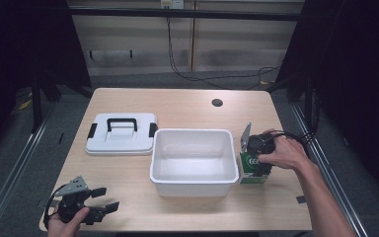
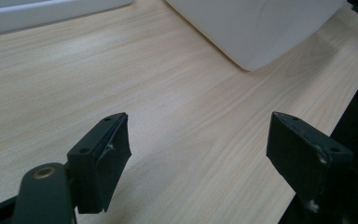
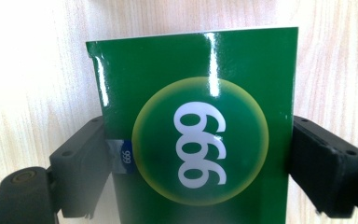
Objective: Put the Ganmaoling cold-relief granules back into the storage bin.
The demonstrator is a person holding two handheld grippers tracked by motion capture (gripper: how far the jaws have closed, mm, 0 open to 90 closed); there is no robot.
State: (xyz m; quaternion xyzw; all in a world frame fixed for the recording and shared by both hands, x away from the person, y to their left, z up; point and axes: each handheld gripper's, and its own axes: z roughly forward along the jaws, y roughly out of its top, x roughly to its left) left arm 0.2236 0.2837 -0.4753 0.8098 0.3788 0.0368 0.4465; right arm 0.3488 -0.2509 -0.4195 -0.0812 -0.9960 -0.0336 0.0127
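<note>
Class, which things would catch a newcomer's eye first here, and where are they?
A glossy green cardboard box marked 999 sits clamped in the right tongs, just right of the open white plastic tub at mid-table. A white lid with black handle lies to the tub's left.

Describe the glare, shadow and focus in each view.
High view: evenly lit table, dark surroundings, a little soft. Left gripper view: white bin overexposed, its shadow on the wood. Right gripper view: glare streaks on the glossy green box, washed-out wood at top left.
</note>
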